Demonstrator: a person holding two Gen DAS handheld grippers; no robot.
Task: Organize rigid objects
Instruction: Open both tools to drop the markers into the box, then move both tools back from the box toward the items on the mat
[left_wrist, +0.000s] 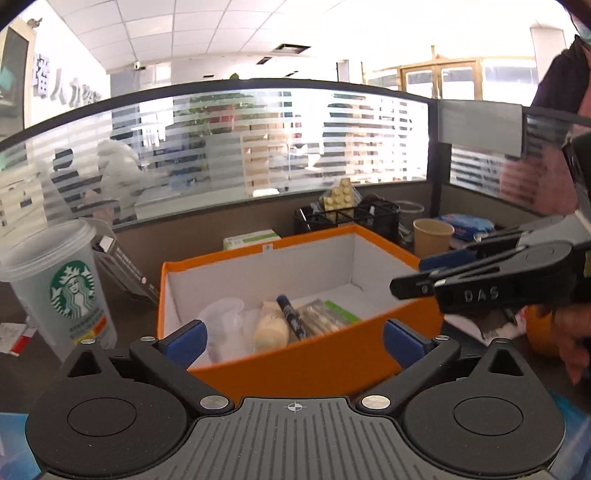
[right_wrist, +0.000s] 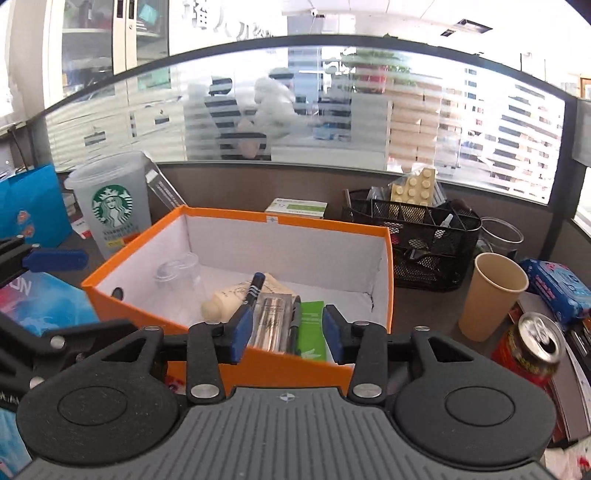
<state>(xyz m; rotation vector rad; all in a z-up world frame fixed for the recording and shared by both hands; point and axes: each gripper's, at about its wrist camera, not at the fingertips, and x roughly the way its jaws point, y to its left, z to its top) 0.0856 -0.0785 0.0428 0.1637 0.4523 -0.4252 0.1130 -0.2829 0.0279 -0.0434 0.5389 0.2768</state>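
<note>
An orange box (left_wrist: 332, 354) (right_wrist: 159, 306) with white inner walls stands on the desk. It holds a clear plastic cup (left_wrist: 221, 325) (right_wrist: 177, 273), a cream bottle (left_wrist: 271, 328) (right_wrist: 225, 301), a blue marker (left_wrist: 291, 317) (right_wrist: 255, 288), a clear pen case (right_wrist: 271, 325), a black pen (right_wrist: 295, 321) and a green packet (right_wrist: 312, 332). My left gripper (left_wrist: 293, 343) hangs at the box's near wall, open wide and holding nothing. My right gripper (right_wrist: 288, 332) is partly open over the near wall, with nothing between its pads; it also shows from the side (left_wrist: 424, 273).
A lidded Starbucks cup (left_wrist: 70, 284) (right_wrist: 110, 206) stands left of the box. To its right are a black mesh organiser (right_wrist: 417, 236) holding a cream brick (right_wrist: 415, 188), a paper cup (right_wrist: 491, 295), a red can (right_wrist: 532, 350) and a blue packet (right_wrist: 557, 288). A blue bag (right_wrist: 29, 206) is at far left.
</note>
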